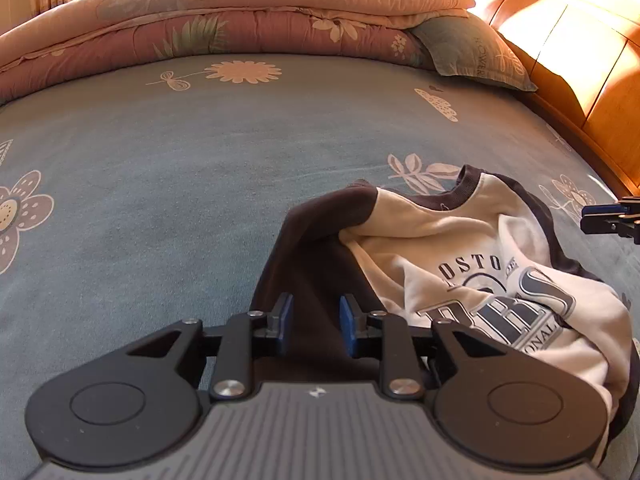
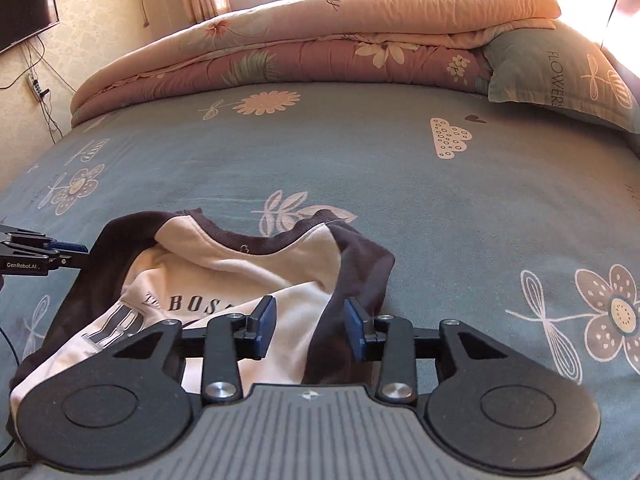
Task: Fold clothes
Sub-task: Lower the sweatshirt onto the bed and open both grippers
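A cream sweatshirt (image 1: 472, 256) with dark brown sleeves, a dark collar and a "BOSTON" print lies crumpled on the blue flowered bed sheet (image 1: 160, 184). My left gripper (image 1: 316, 322) is open, its blue pads over the left dark sleeve (image 1: 316, 256). In the right wrist view the sweatshirt (image 2: 224, 264) lies front left. My right gripper (image 2: 309, 326) is open over the seam between the cream body and the right dark sleeve (image 2: 360, 272). Each gripper shows at the edge of the other's view: the right one (image 1: 612, 220), the left one (image 2: 40, 256).
A folded pink and peach flowered quilt (image 1: 224, 20) lies across the far side of the bed. A blue-green pillow (image 2: 560, 72) sits at its right end. A wooden headboard (image 1: 580, 52) runs along the right. A wall-mounted TV (image 2: 24, 16) and cables are at the left.
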Tool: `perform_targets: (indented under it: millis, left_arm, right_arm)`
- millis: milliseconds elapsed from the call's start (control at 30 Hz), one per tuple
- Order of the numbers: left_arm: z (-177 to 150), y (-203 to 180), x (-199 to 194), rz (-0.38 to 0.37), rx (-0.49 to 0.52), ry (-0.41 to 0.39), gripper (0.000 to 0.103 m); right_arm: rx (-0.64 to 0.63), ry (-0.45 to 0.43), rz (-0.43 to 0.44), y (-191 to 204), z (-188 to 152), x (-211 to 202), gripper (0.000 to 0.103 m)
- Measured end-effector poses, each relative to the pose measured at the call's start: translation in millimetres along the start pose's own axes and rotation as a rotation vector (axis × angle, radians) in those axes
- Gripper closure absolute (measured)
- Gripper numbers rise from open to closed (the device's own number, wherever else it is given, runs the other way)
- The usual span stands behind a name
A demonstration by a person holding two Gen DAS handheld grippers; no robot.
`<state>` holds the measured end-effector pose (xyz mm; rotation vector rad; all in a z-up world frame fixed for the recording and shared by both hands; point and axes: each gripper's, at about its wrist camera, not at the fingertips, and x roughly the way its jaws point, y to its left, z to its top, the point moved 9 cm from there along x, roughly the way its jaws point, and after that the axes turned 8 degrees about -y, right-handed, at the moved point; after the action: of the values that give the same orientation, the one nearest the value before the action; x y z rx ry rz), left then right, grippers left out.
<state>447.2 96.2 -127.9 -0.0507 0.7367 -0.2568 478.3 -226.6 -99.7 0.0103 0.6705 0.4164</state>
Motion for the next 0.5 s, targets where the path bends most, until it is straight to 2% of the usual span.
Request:
perform_targets:
  millis: [133,200,300,500]
  left_arm:
    - [-28.5,-13.2,-43.8,-0.001,0.004,0.019,0.074]
    - [-42.6,-19.9,-64.5,-0.012,-0.006,0.023,0.065]
    - [-65.7,-29.1,-96.7,-0.027,-0.036,0.016,0.061]
    - [-107.1,-50.4,-131.6,-0.083,-0.123,0.030,0.053]
  right_arm:
    - [-0.033,-0.007,0.041,33.7,-28.9,-52.8,0.042]
    - [-0.040,-0.014,0.050,49.1,-46.1,-75.6,0.039]
    - [-0.029,-0.028,0.072,72.4,-75.0,-106.8,0.034]
    - [0.081,-0.013,0.156,111.6,-132.9,-139.5,0.030]
